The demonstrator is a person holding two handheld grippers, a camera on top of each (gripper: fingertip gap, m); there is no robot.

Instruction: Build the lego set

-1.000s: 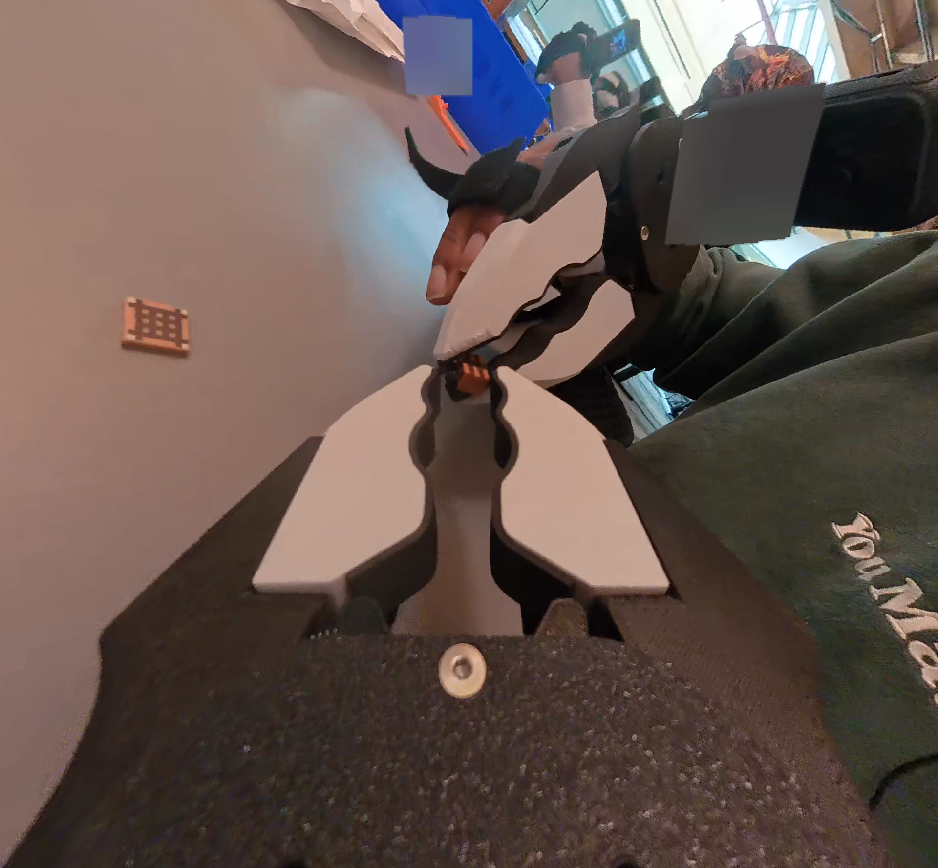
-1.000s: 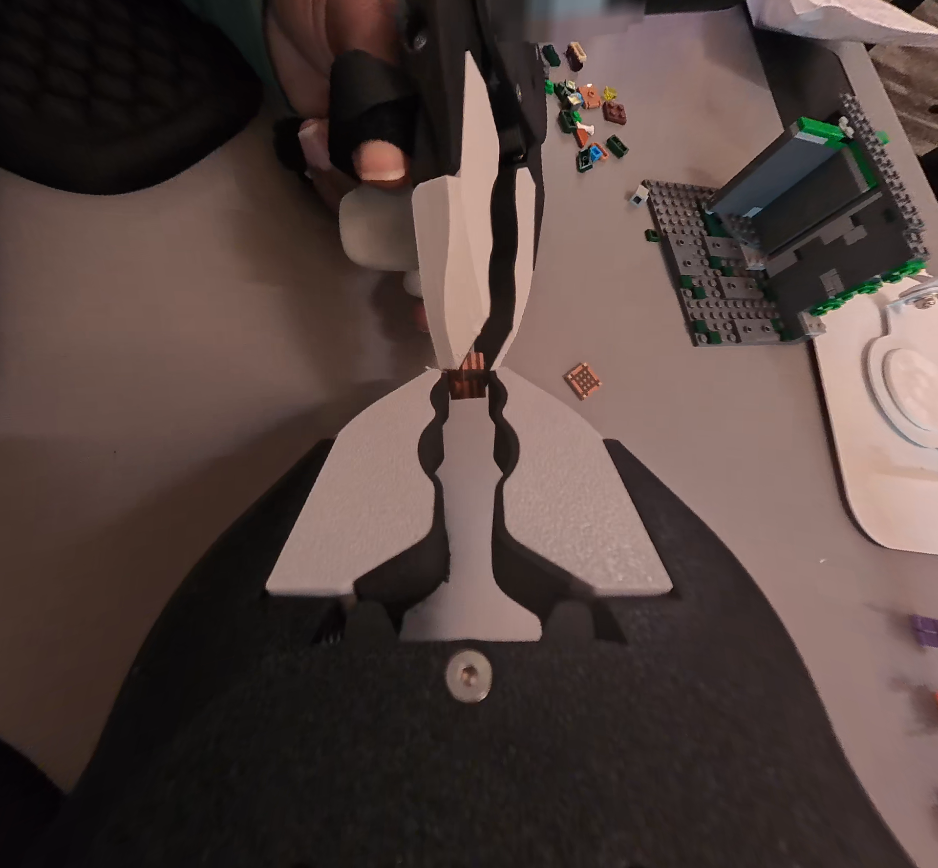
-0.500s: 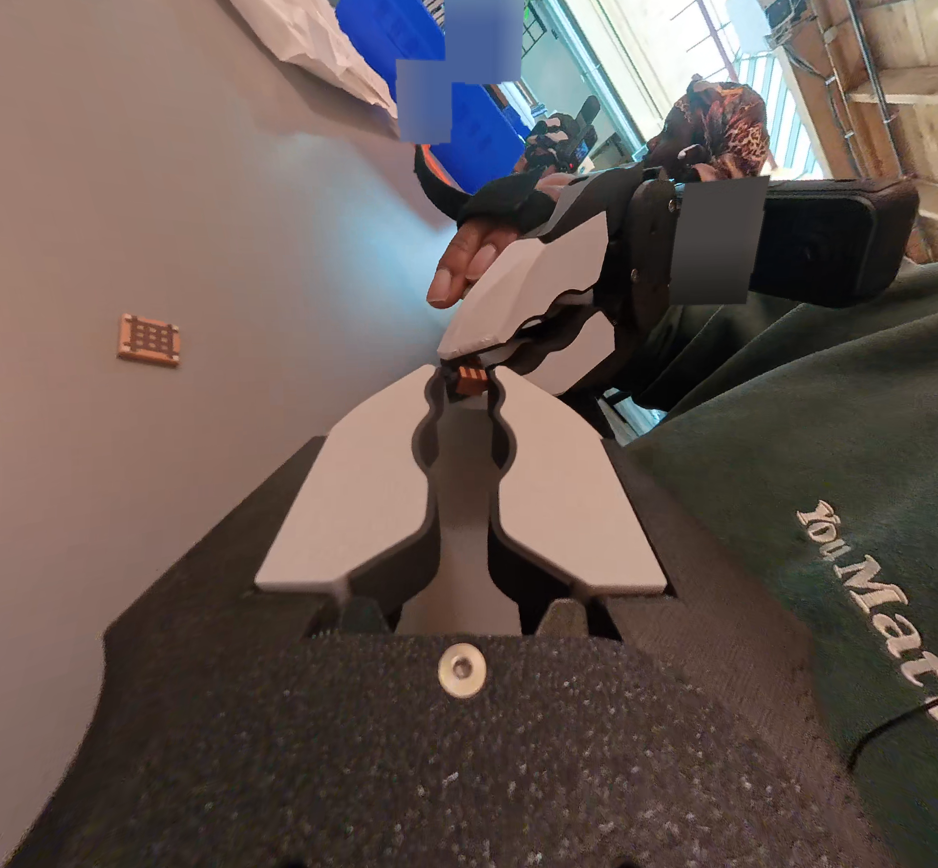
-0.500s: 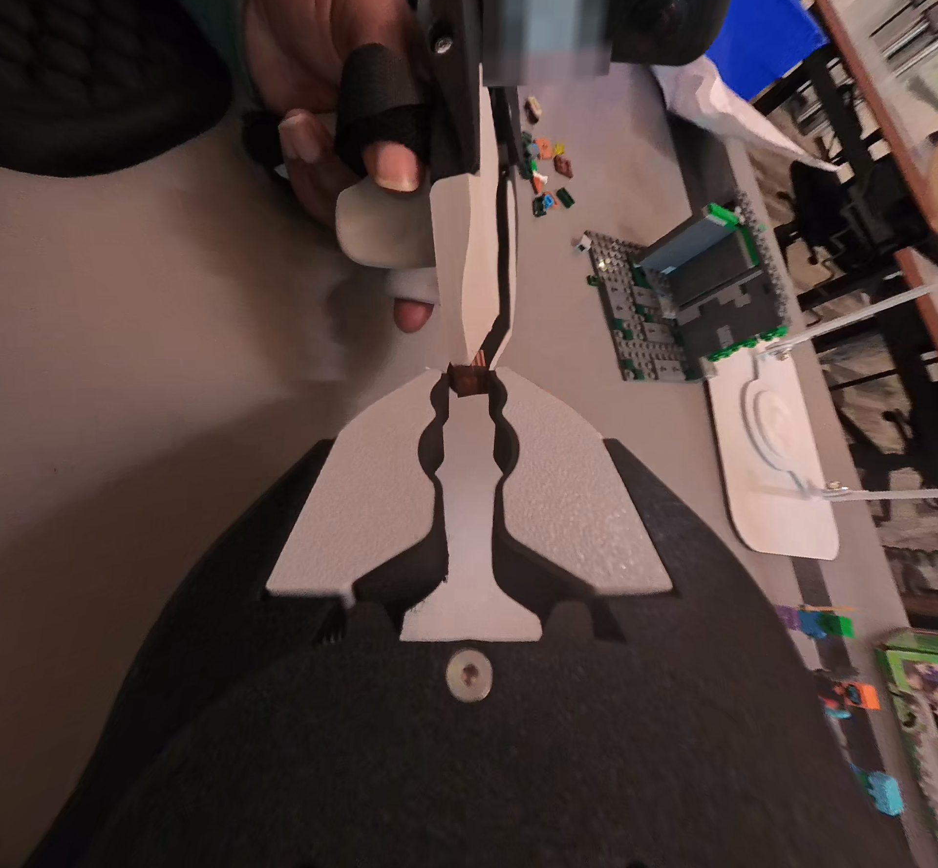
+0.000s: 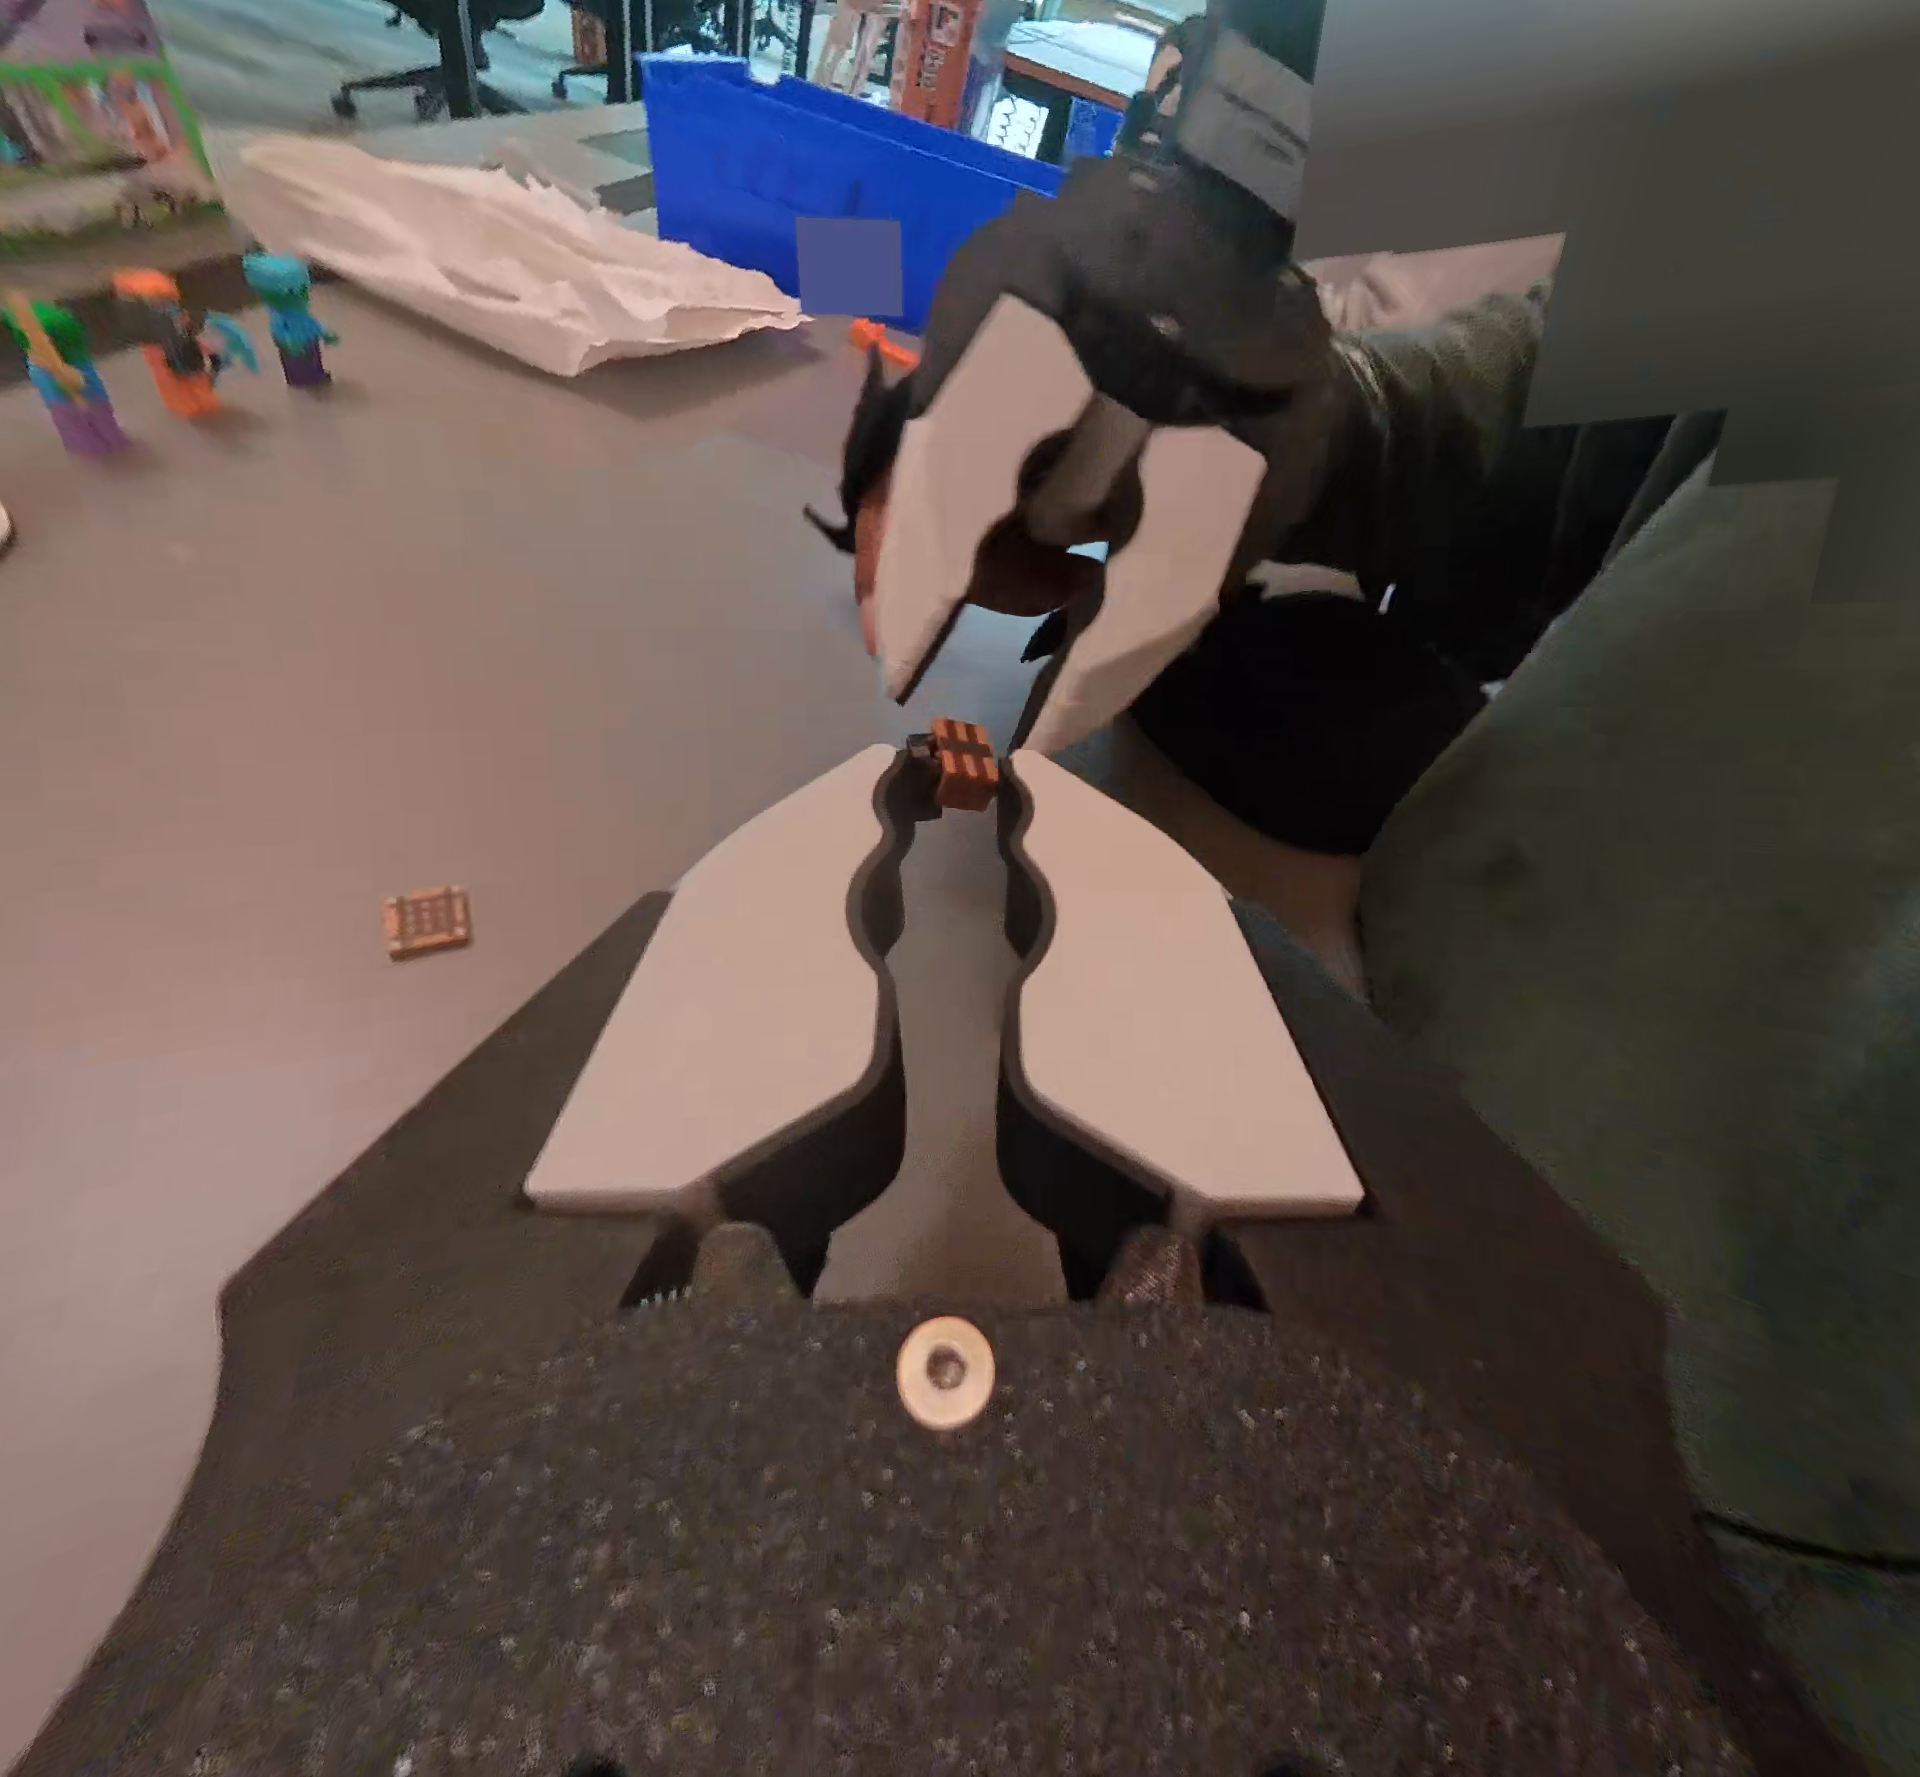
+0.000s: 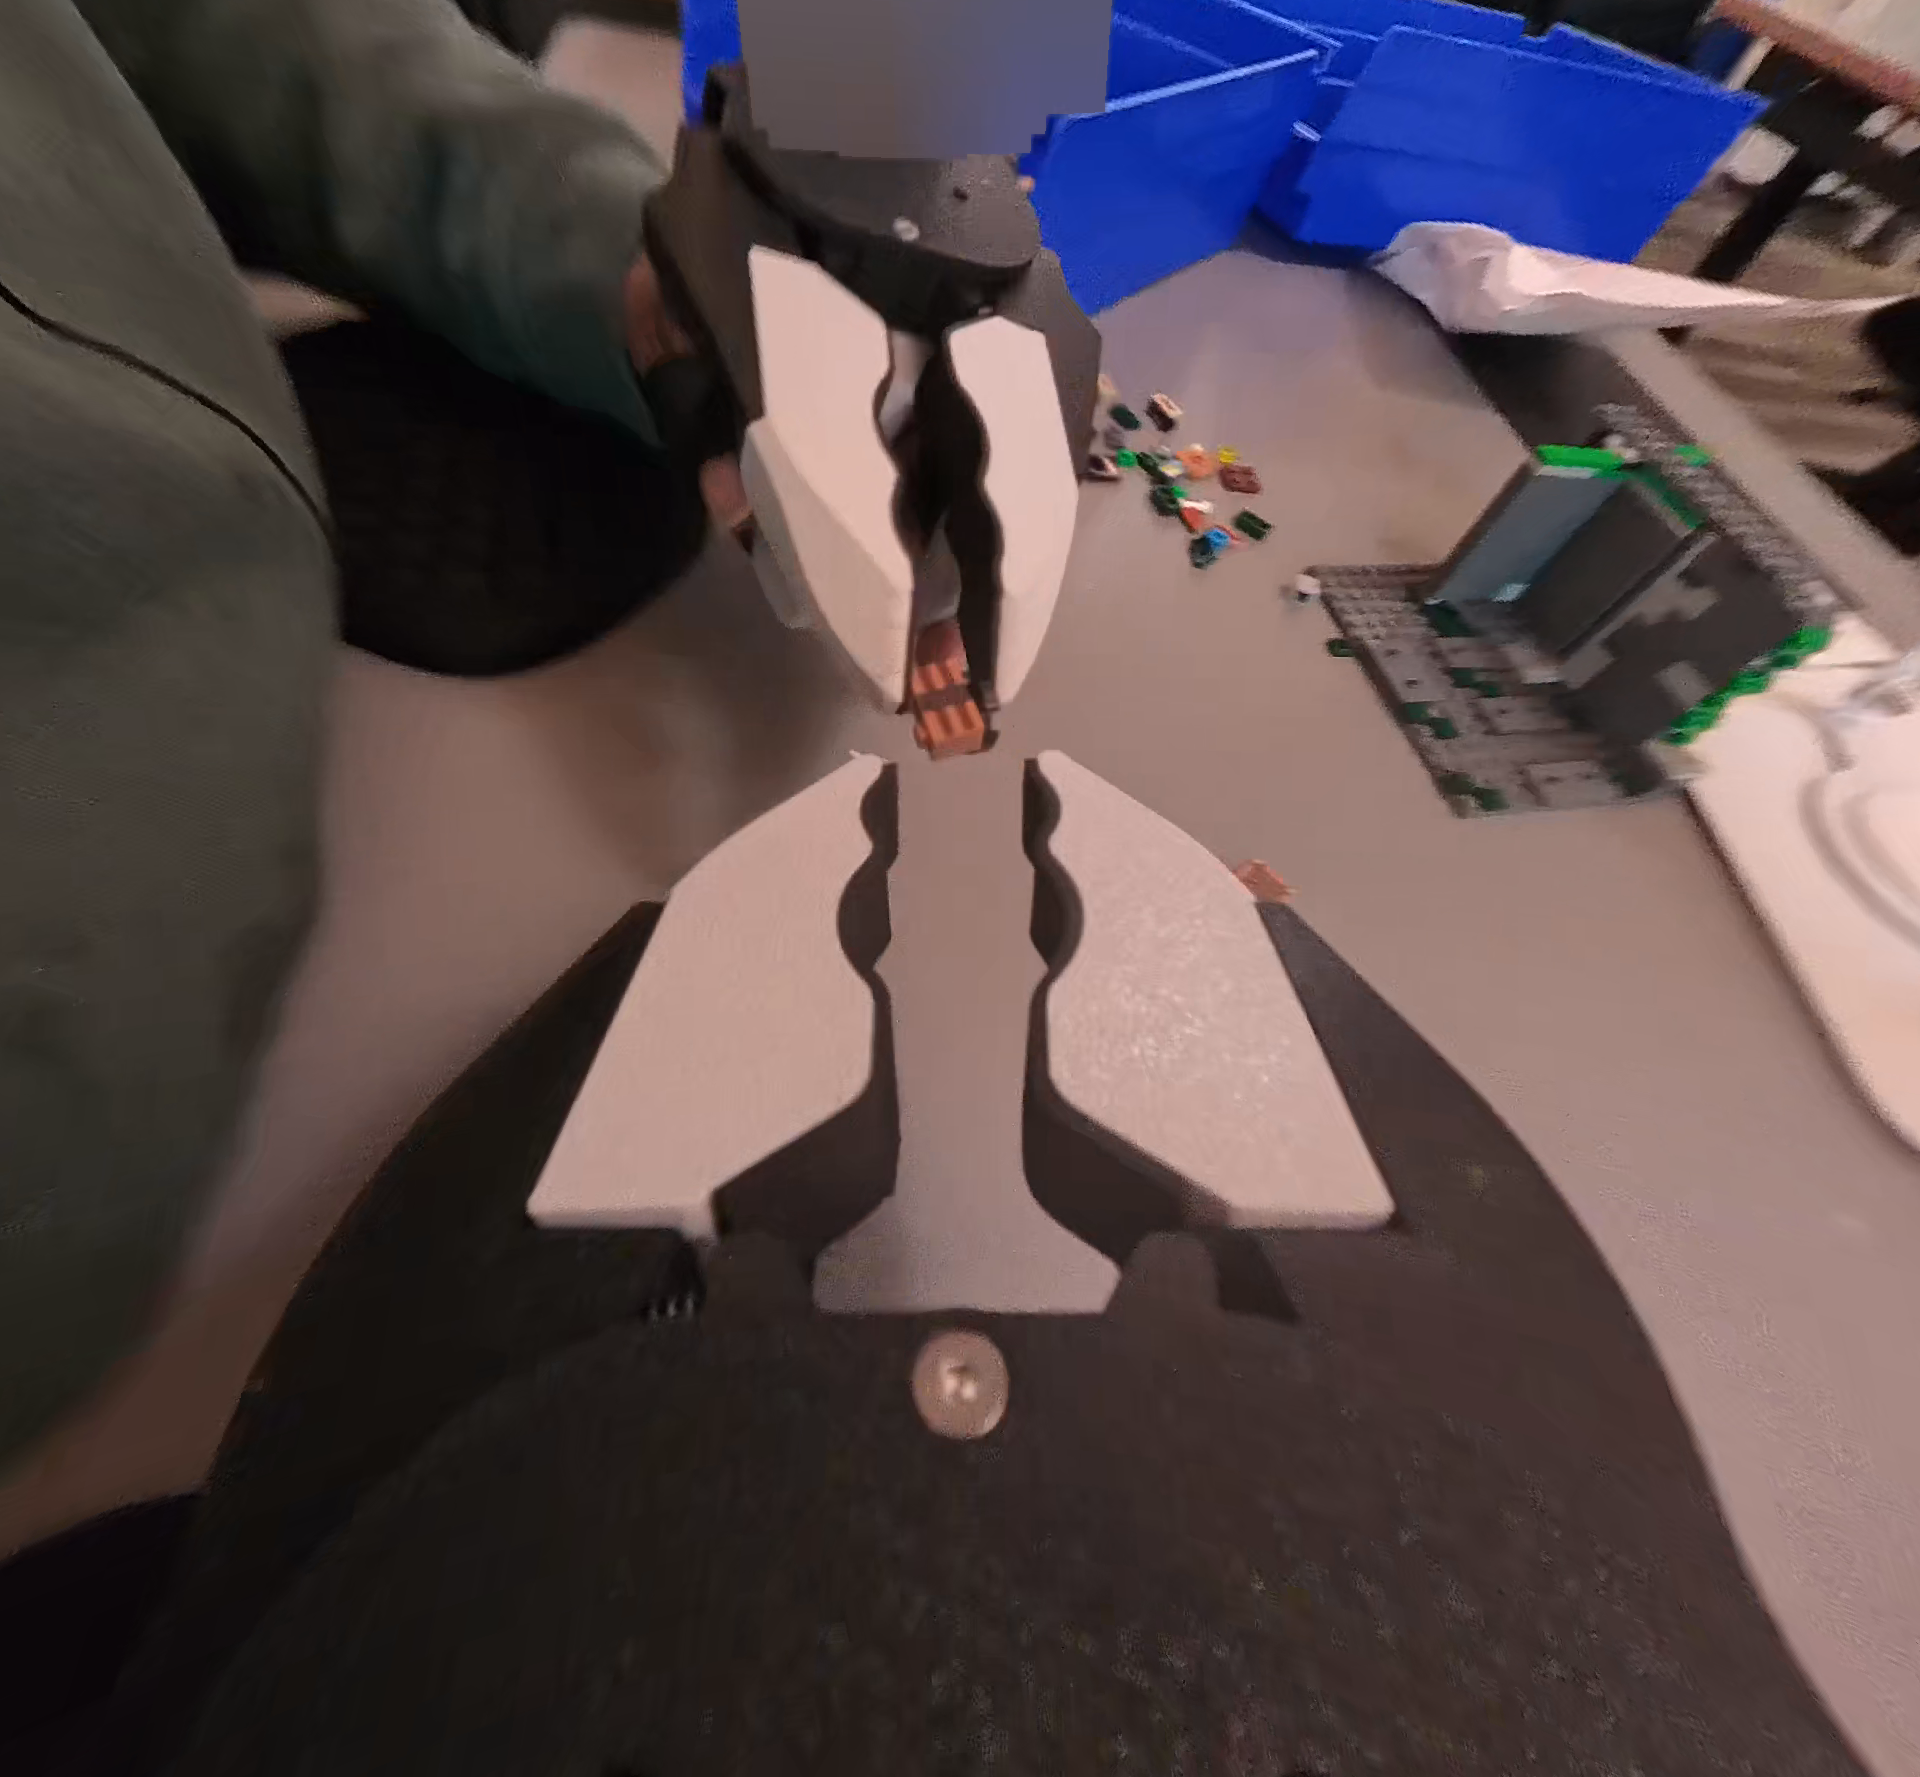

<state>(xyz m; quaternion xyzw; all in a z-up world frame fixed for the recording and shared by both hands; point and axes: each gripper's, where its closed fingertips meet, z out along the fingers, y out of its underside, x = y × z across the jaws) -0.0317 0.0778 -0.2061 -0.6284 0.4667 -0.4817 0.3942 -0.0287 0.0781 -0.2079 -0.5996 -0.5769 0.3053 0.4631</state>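
My left gripper (image 5: 951, 771) pinched the tiny brown piece (image 5: 964, 763) at its jaw tips, above the counter (image 5: 416, 688); right gripper (image 6: 956, 771) jaws empty, apart. Light, stiff, prob slippery; grip flat sides.

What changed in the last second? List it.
The right gripper let go of the small brown brick, opened and drew back. The left gripper alone now holds it, and both views have swung round. The tan tile and the half-built model stayed on the table.

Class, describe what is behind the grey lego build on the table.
Behind the grey lego build lies crumpled white paper, then blue bins. The table directly behind its wall is hidden.
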